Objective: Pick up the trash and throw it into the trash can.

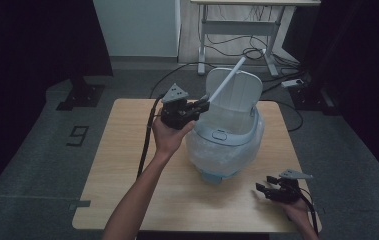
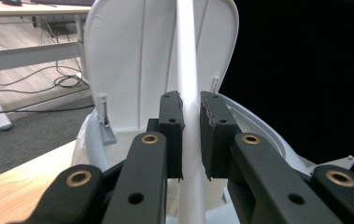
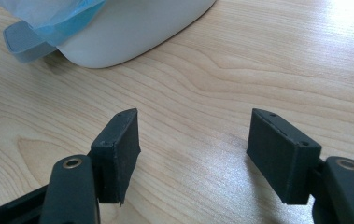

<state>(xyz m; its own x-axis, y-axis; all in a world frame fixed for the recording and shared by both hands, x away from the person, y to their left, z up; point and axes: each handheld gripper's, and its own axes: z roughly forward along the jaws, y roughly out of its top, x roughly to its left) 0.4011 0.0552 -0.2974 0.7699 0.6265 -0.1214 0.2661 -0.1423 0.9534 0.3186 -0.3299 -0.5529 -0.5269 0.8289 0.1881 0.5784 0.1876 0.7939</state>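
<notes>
A white lidded bin point(image 1: 227, 137) lined with a clear plastic bag stands mid-table, its lid point(image 1: 234, 90) raised. My left gripper point(image 1: 204, 104) hovers at the bin's left rim, shut on a long white stick point(image 1: 227, 80) that slants up and to the right across the lid. In the left gripper view the stick point(image 2: 187, 70) runs between the two pads point(image 2: 171, 130), with the lid point(image 2: 132, 60) behind it. My right gripper point(image 1: 262, 189) rests low near the table's front right corner, open with nothing between its fingers; in its own view point(image 3: 193, 149) bare wood lies between the pads.
The wooden table point(image 1: 127, 150) has free room left of the bin. The bin's base and blue bag edge point(image 3: 48, 23) sit just beyond the right gripper. Behind the table stand a white desk frame point(image 1: 237, 30) and floor cables point(image 1: 257, 52).
</notes>
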